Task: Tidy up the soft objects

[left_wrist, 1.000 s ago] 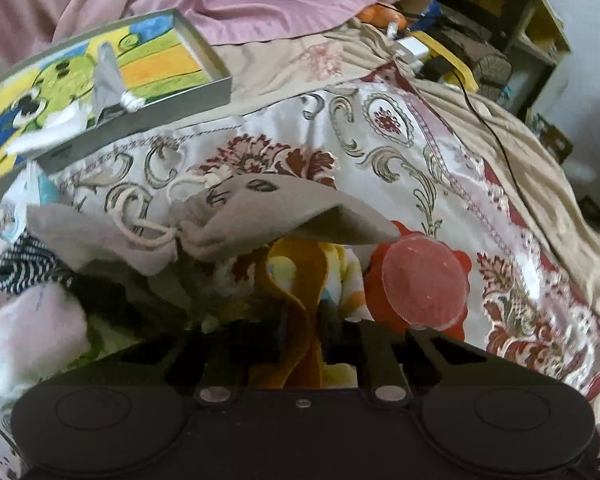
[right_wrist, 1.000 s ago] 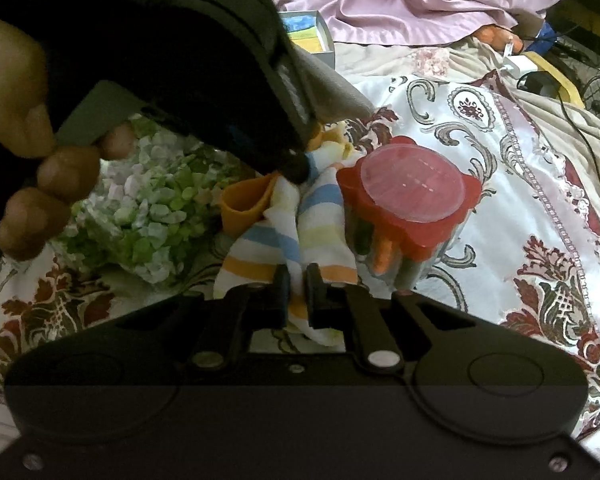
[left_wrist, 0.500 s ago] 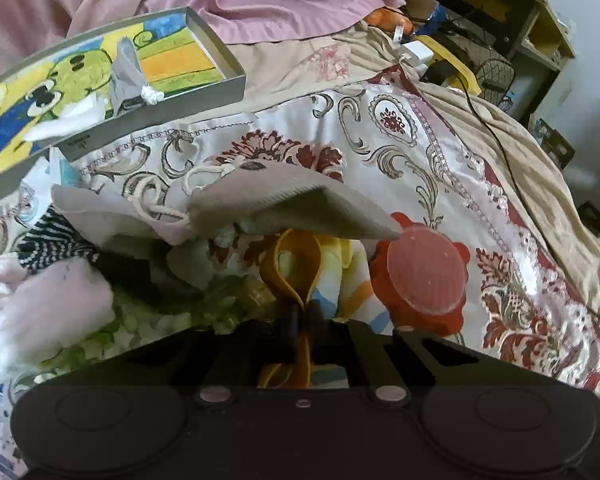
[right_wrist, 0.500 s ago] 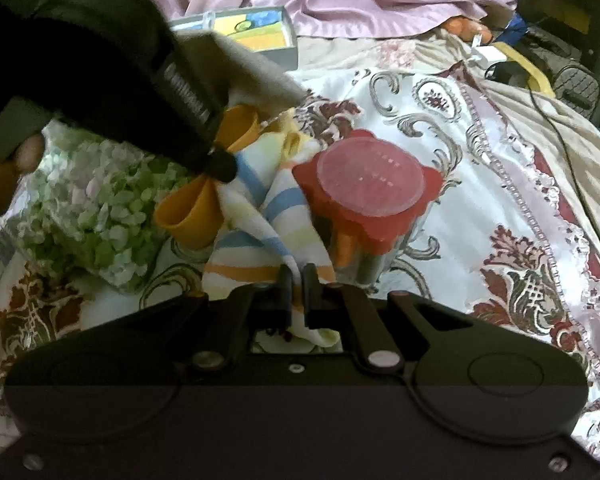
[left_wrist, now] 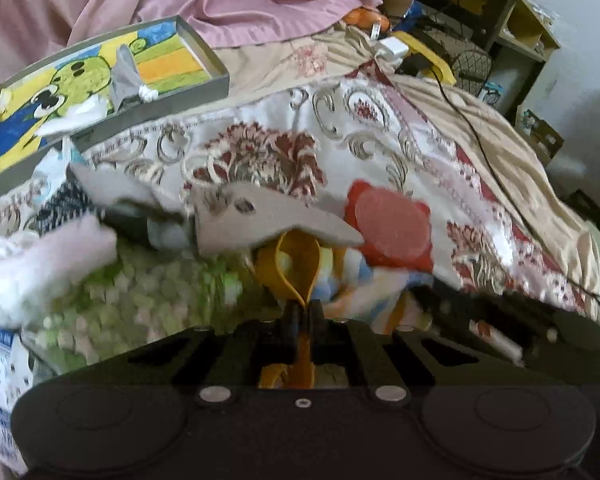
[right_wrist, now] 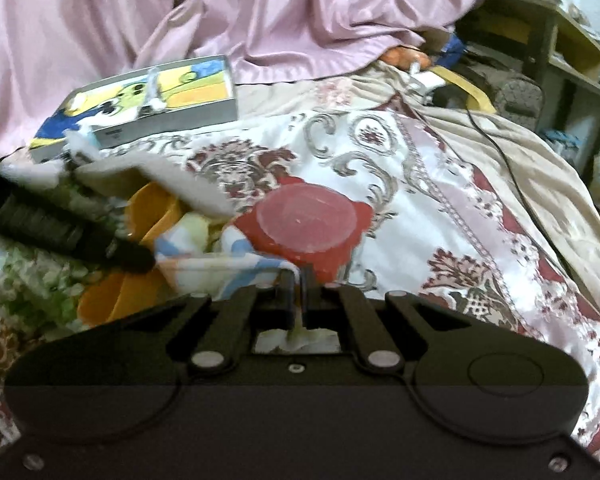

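At the far left of the left wrist view we see a fluffy white soft item over a green-and-white speckled bag. Moving right, a grey cloth pouch overhangs the orange fabric piece, which the left gripper pinches between its closed fingers. Next comes the striped cloth, then a red lid on the patterned bedspread. Behind, a shallow box with a cartoon picture sits at upper left.

In the right wrist view, the right gripper is clamped on the striped cloth (white fabric shows between its fingers), just beside the red lid, with the left gripper entering from the left.
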The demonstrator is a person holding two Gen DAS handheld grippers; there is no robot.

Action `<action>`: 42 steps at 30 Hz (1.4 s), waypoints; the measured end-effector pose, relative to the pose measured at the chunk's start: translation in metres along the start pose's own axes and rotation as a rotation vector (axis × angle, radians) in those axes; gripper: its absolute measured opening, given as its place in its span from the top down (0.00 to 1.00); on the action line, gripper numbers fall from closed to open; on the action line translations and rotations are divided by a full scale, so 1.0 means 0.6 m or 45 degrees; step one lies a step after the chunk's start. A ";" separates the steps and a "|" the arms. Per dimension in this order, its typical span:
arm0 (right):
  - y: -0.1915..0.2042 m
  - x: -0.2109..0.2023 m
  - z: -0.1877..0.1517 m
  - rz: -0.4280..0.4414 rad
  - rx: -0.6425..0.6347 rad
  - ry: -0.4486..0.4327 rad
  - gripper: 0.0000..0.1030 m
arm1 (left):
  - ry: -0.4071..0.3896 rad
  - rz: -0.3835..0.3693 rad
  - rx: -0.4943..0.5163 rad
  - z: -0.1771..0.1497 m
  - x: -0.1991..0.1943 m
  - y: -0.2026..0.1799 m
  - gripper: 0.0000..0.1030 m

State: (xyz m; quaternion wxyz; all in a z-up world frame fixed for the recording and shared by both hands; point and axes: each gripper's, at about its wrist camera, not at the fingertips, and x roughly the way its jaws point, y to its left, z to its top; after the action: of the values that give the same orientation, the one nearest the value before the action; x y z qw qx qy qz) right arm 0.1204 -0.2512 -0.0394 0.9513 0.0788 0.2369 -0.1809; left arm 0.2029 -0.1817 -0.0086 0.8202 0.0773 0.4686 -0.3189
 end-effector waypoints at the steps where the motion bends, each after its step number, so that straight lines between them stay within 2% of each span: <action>1: -0.006 0.001 0.001 -0.002 0.025 0.004 1.00 | 0.005 0.003 -0.002 -0.007 0.000 -0.001 0.96; 4: -0.022 -0.001 0.000 0.040 0.104 0.016 1.00 | 0.017 0.014 -0.026 -0.029 -0.002 0.002 0.97; 8: -0.028 -0.021 0.000 0.121 0.133 -0.037 1.00 | -0.019 0.013 -0.061 -0.046 -0.020 0.005 0.98; 14: -0.045 -0.063 0.006 0.190 0.154 -0.174 1.00 | -0.118 0.024 0.023 -0.055 -0.079 -0.013 0.98; 18: -0.045 -0.091 0.005 0.162 0.128 -0.297 1.00 | -0.196 0.029 0.080 -0.054 -0.127 -0.024 0.98; 26: -0.040 -0.131 0.013 0.153 0.101 -0.494 1.00 | -0.329 0.042 0.098 -0.037 -0.193 -0.026 0.98; 33: -0.037 -0.144 0.030 0.189 0.077 -0.589 1.00 | -0.456 0.062 0.101 -0.008 -0.224 -0.015 0.98; 37: -0.041 -0.157 0.061 0.256 0.068 -0.623 1.00 | -0.527 0.078 0.102 0.016 -0.238 0.007 0.98; 42: -0.020 -0.139 0.149 0.367 -0.010 -0.664 1.00 | -0.597 0.106 0.058 0.058 -0.241 0.060 0.98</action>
State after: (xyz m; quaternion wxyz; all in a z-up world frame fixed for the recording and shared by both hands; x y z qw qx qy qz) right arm 0.0852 -0.2576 0.0782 0.9962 0.0587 -0.0282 -0.0573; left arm 0.1977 -0.1031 0.1227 0.9171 0.0389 0.2543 -0.3045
